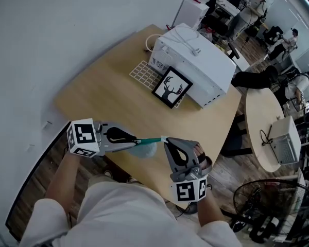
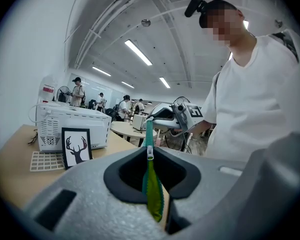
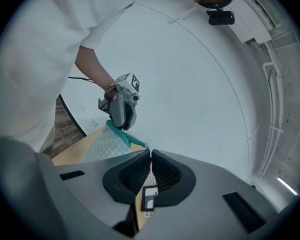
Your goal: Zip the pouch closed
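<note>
Stretching between left gripper and right gripper, pouch

Looks like a pale mesh pouch with a teal zip strip, up in mid-air, pulled taut and roughly level between left gripper and right gripper.

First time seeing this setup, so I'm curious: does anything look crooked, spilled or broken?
Nothing stands out. The pouch hangs stretched between the left gripper and right gripper, both shut on it. The deer picture leans against the microwave, seemingly propped there. No spill or damage shows.
</note>
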Motion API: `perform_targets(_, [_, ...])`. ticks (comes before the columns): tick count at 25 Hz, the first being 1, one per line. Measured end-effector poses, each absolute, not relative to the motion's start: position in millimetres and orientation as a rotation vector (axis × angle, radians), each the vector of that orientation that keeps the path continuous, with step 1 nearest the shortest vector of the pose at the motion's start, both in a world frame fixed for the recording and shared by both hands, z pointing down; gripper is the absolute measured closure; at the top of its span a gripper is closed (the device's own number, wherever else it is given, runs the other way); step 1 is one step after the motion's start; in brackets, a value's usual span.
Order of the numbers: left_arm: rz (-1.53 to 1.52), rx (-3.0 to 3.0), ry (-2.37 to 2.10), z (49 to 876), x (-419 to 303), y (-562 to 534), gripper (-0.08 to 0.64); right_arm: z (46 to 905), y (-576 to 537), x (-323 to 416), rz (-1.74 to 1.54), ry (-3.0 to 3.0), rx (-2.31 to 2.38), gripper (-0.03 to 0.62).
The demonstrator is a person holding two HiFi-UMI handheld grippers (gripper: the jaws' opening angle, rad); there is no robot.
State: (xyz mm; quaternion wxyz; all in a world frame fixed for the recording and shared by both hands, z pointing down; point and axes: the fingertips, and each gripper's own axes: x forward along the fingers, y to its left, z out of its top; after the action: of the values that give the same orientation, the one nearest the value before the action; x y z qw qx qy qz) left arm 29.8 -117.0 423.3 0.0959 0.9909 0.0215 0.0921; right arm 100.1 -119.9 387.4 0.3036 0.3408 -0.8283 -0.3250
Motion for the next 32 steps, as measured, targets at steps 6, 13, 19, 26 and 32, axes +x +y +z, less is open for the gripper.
perform_targets(6, [0.288,2.95,0.069,420.5,27.3,-117.6,0.514,381.6,-117.3,111.9,-0.847,-2.171,0.958,0.58])
perform_targets(13, [0.288,2.955,0.092,420.6,28.7,-115.8,0.514,383.5,-109.2,121.3,-0.843,-2.121,0.997,0.58])
perform_targets(19, [0.314,2.953,0.073,425.1,17.8,-115.3,0.514,377.4,-107.4,135.1,-0.816,-2.093,1.066,0.58])
perform_targets(26, [0.325,2.943,0.046,429.9,4.3,-113.2,0.515,374.3,-106.0,155.9,-0.795,-2.034,1.143,0.58])
perform_targets(32, [0.297,2.923,0.033,433.3,-0.6,-112.3,0.515,385.8,-101.4,156.0,-0.747,-2.032,1.147,0.58])
